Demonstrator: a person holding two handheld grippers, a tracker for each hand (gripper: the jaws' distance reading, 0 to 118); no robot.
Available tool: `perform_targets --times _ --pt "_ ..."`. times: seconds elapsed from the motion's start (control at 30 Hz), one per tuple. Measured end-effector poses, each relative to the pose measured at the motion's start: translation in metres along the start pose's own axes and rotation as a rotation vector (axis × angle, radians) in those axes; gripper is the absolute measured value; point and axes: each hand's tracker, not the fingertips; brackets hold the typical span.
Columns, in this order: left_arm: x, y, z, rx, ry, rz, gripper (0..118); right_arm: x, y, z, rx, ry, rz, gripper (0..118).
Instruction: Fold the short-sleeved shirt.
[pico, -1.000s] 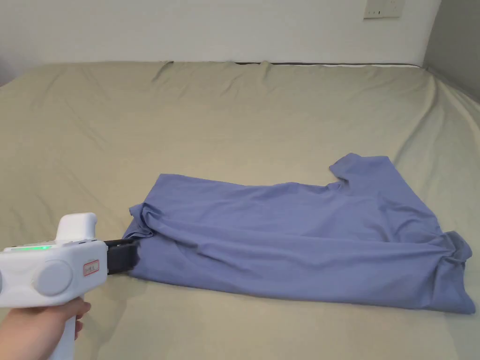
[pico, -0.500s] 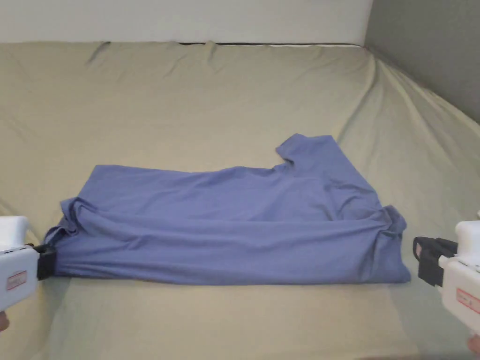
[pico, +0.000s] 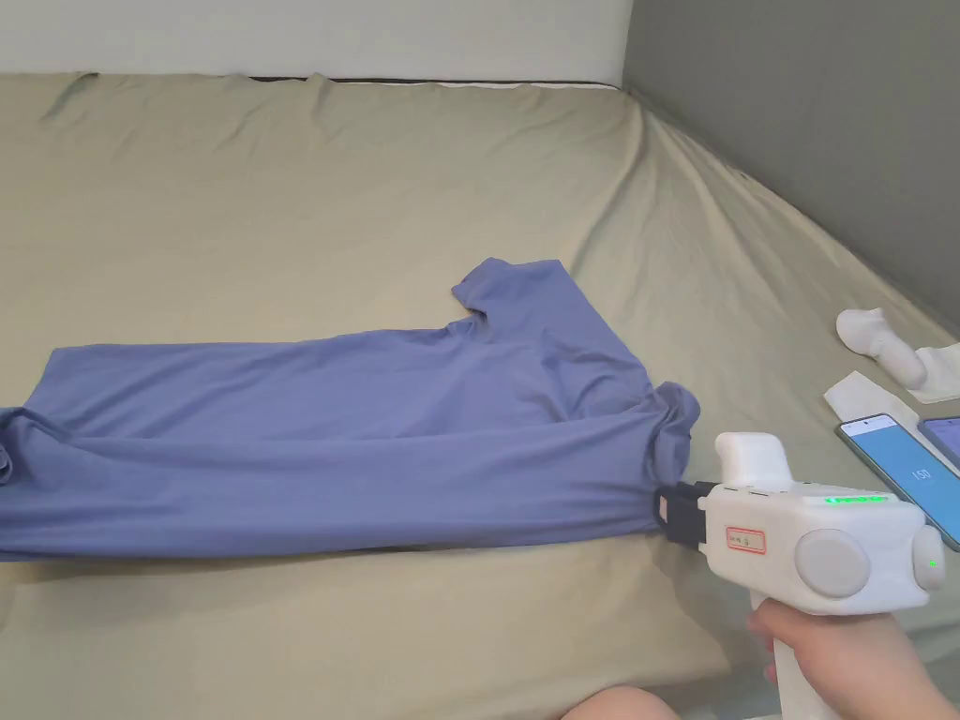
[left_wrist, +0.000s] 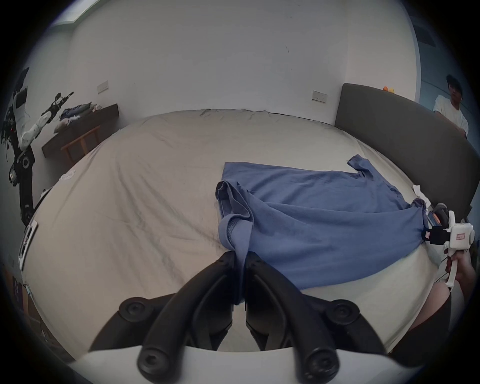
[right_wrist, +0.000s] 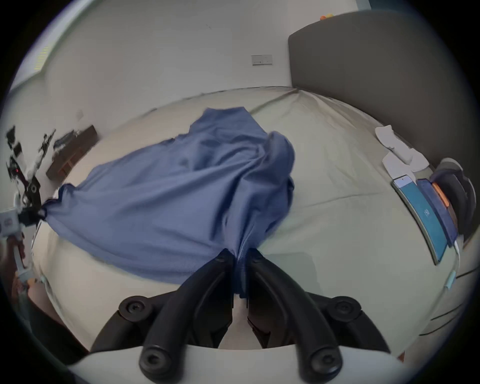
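Stretching between both, shirt (pico: 356, 441); left gripper (left_wrist: 240, 262), right gripper (pico: 667, 511) each clamped on it

You've got one blue shirt (pico: 356, 441) on one bed (pico: 281, 206). Two grippers: your left gripper (left_wrist: 240, 259) and your right gripper (right_wrist: 240, 256), each with two black jaws pinched on shirt fabric. One hand (pico: 844, 656) of yours shows in the head view. Two phones (pico: 895, 459) lie side by side at the bed's right edge (the second is cut off by the frame). One white sock (pico: 877, 345) sits near them, plus two white paper-like pieces (pico: 867, 394), can't tell what exactly. One other person (left_wrist: 452, 109) behind the headboard (left_wrist: 405, 135). One wooden bench (left_wrist: 80, 130).
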Motion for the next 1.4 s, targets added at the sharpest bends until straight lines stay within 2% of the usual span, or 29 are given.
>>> perform_targets --times 0.03,0.07,0.1,0.17,0.23,0.33,0.43,0.53,0.6,0.67,0.77,0.8,0.83,0.87,0.9,0.93,0.97,1.03,1.1,1.17,1.23,1.27,1.3,1.33,1.37,1.4 --pt "0.0 -0.001 0.003 -0.002 -0.001 0.003 6 -0.003 0.0 0.003 0.022 -0.064 0.049 9" --pt "0.001 -0.003 0.008 0.004 -0.009 0.014 6 -0.009 -0.001 0.013 0.037 -0.043 0.097 9" --pt "-0.002 -0.005 0.01 0.007 -0.017 0.029 6 -0.011 -0.001 0.019 0.056 -0.054 0.111 9" --pt "-0.007 -0.007 0.022 0.018 -0.034 0.053 6 -0.01 0.005 0.03 0.038 -0.015 0.072 9" --pt "-0.013 -0.011 0.041 0.021 -0.064 0.083 6 -0.011 0.01 0.048 0.058 -0.007 0.07 9" --pt "-0.024 -0.023 0.066 -0.013 -0.1 0.126 6 -0.02 0.008 0.083 0.047 0.01 0.112 9" --pt "-0.038 -0.047 0.08 -0.089 -0.13 0.179 6 -0.016 -0.008 0.101 -0.045 0.038 0.157 9" --pt "-0.042 -0.076 0.084 -0.135 -0.122 0.153 6 -0.014 -0.031 0.101 -0.155 0.042 0.136 9" --pt "-0.041 -0.09 0.079 -0.179 -0.118 0.14 6 -0.015 -0.045 0.095 -0.18 0.013 0.183 9" --pt "-0.039 -0.102 0.063 -0.306 -0.165 0.122 6 -0.018 -0.056 0.089 -0.191 -0.017 0.19 9" --pt "-0.037 -0.108 0.059 -0.229 -0.127 0.067 10 -0.021 -0.059 0.085 -0.168 -0.029 0.2 10" --pt "-0.035 -0.104 0.058 -0.249 -0.096 0.054 26 -0.025 -0.059 0.088 -0.16 -0.036 0.208 15" --pt "-0.033 -0.1 0.059 -0.245 -0.075 0.053 50 -0.029 -0.058 0.092 -0.138 -0.059 0.218 31" --pt "-0.032 -0.097 0.061 -0.23 -0.061 0.047 87 -0.018 -0.053 0.092 -0.122 -0.079 0.219 58" --pt "-0.032 -0.092 0.065 -0.203 -0.053 0.041 118 -0.017 -0.049 0.096 -0.101 -0.096 0.213 100" --pt "-0.034 -0.084 0.081 -0.16 -0.06 0.049 118 -0.017 -0.044 0.104 -0.043 -0.105 0.192 115" --pt "-0.035 -0.068 0.091 -0.066 -0.067 0.068 118 -0.02 -0.036 0.115 0.03 -0.092 0.17 118" --pt "-0.033 -0.043 0.105 0.019 -0.06 0.102 118 -0.029 -0.012 0.136 0.144 -0.096 0.146 118" --pt "-0.029 -0.018 0.13 0.201 -0.057 0.114 118 -0.044 0.011 0.151 0.289 -0.124 0.14 118" --pt "-0.017 0.009 0.155 0.372 -0.014 0.12 118 -0.056 0.035 0.162 0.43 -0.107 0.162 117" --pt "-0.011 0.032 0.168 0.482 -0.011 0.125 118 -0.07 0.053 0.164 0.535 -0.115 0.172 110" --pt "-0.01 0.04 0.169 0.504 -0.001 0.126 118 -0.072 0.062 0.161 0.561 -0.118 0.172 92" --pt "-0.011 0.047 0.162 0.493 -0.001 0.135 110 -0.077 0.07 0.156 0.566 -0.12 0.171 35" --pt "-0.012 0.055 0.158 0.487 -0.04 0.14 79 -0.081 0.075 0.149 0.572 -0.127 0.174 3" --pt "-0.012 0.06 0.152 0.48 -0.079 0.133 16 -0.085 0.08 0.142 0.567 -0.145 0.165 3" --pt "-0.007 0.064 0.144 0.479 -0.032 0.093 0 -0.085 0.084 0.133 0.584 -0.201 0.152 3"
